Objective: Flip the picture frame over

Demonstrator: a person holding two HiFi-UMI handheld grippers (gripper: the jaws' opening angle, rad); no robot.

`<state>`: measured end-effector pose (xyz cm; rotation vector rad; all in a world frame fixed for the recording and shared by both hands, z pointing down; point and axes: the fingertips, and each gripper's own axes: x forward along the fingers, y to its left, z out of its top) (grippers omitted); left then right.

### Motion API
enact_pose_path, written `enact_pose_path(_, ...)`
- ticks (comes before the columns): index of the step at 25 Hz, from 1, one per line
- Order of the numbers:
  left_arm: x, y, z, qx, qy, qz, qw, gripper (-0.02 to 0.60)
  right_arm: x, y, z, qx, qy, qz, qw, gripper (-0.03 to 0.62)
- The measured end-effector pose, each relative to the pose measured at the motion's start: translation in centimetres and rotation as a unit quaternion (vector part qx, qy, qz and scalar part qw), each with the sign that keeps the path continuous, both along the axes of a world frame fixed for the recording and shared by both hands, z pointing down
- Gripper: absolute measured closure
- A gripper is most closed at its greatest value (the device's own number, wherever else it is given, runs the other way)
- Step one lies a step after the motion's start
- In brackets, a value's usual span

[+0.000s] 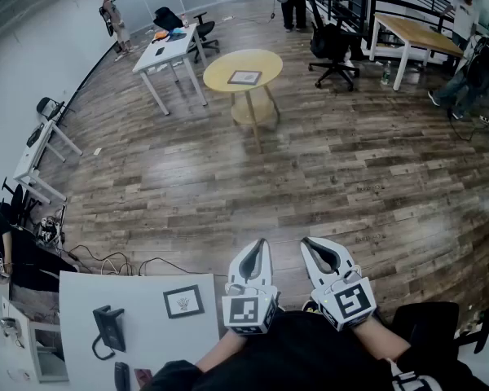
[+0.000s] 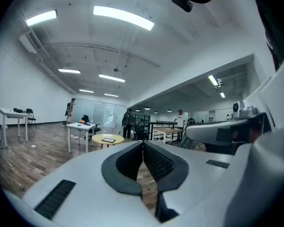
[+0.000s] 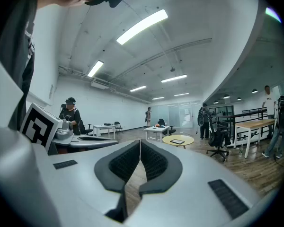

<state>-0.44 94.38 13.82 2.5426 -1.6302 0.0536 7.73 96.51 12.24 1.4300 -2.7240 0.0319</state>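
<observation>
Left gripper (image 1: 257,244) and right gripper (image 1: 309,243) held level, side by side, close before the body, both pairs of jaws pressed together on nothing, picture frame (image 1: 244,77) laid flat on round yellow table (image 1: 220,72) well ahead, second frame (image 1: 183,301) seen on white desk (image 1: 130,296) beside the left gripper.

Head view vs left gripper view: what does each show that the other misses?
Head view only: the near white desk with a small frame lying on it.
Left gripper view only: the ceiling lights.
Both: the round yellow table across the room with a second frame on it, and the left hand-held gripper, jaws together with nothing between them.
</observation>
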Motion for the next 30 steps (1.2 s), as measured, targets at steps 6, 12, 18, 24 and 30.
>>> enact_pose_path(6, -1.0, 0.6, -0.4, 0.006, -0.005, -0.006, 1.0, 0.557, -1.1, 0.5, 0.1, -0.001, 0.005, -0.009, 1.0, 0.572)
enact_pose_path(12, -2.3, 1.0, 0.0, 0.004, -0.004, -0.007, 1.0, 0.557, -2.2, 0.4, 0.3, -0.004, 0.002, -0.008, 1.0, 0.572)
enact_pose_path(18, -3.6, 1.4, 0.3, 0.011, 0.0, 0.002, 0.9999, 0.557, -2.6, 0.3, 0.6, 0.005, 0.006, -0.01, 1.0, 0.572)
enact_pose_path(24, -4.6, -1.0, 0.4, 0.014, 0.005, -0.007, 0.9999, 0.557, -2.8, -2.4, 0.6, 0.009, 0.024, -0.018, 1.0, 0.572)
enact_pose_path(30, -3.8, -7.5, 1.1, 0.013, -0.003, -0.014, 0.9998, 0.557, -1.8, -9.0, 1.7, 0.008, 0.012, -0.018, 1.0, 0.572)
